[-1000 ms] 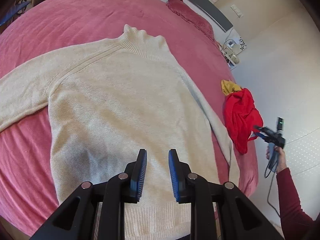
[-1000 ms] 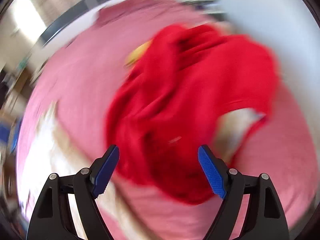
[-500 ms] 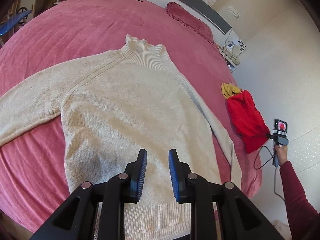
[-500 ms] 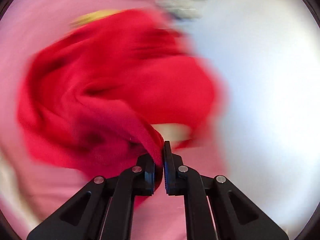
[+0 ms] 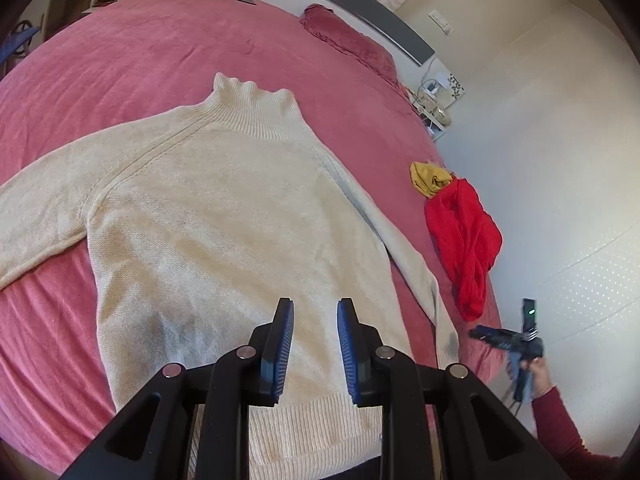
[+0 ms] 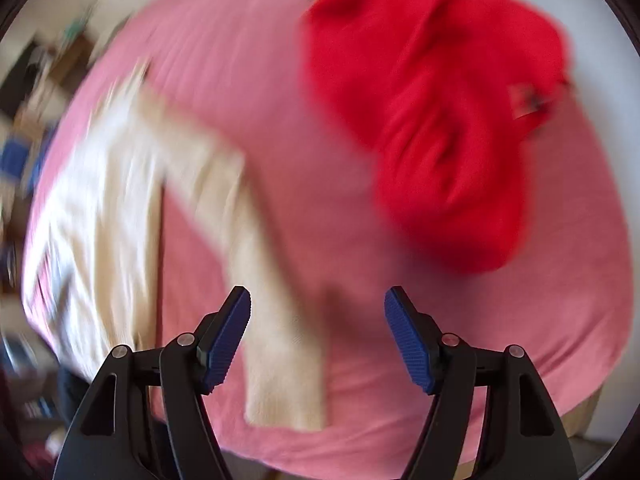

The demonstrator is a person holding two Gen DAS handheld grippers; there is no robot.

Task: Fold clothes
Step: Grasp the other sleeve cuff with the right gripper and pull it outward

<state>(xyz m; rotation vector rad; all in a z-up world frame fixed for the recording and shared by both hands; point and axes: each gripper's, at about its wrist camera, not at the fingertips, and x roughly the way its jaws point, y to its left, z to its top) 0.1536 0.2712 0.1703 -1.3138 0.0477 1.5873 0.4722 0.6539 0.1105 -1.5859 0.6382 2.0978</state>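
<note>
One cream sweater [image 5: 224,232] lies flat on the pink bedspread [image 5: 120,60] directly beneath the left gripper [image 5: 314,344], whose narrowly parted jaws hold nothing. The right gripper [image 6: 318,336], jaws opening and empty, hovers over the sweater's cuff [image 6: 286,384]. Beyond it lie one red garment [image 6: 436,120] and one yellow garment [image 5: 430,178].

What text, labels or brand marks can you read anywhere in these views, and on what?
No readable text anywhere.
Small tag on the crumpled red garment: too blurred to read.
Cream knitted turtleneck sweater: no label visible.
Patterned items on the white bedside shelf: too small to read.
</note>
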